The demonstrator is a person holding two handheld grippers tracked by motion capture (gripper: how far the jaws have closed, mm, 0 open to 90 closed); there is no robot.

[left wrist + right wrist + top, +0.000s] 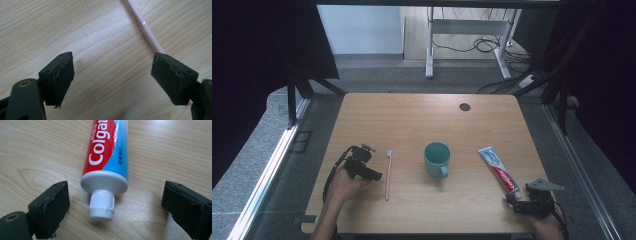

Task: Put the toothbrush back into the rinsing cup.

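Jaws wide apart, wooden table (422, 120), grey floor (377, 75)

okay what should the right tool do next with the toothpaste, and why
Probably ease the right tool forward a little and close it. The toothpaste tube lies flat on the table with its white cap between the open jaws, neither pad touching it. Moving forward would put the pads beside the tube's wider shoulder rather than the small cap, likely a surer hold.

The worktop (427, 120) looks like matt pale wood grain; toothpaste tube (107, 150) and pink toothbrush (147, 32) are glossy smooth plastic.
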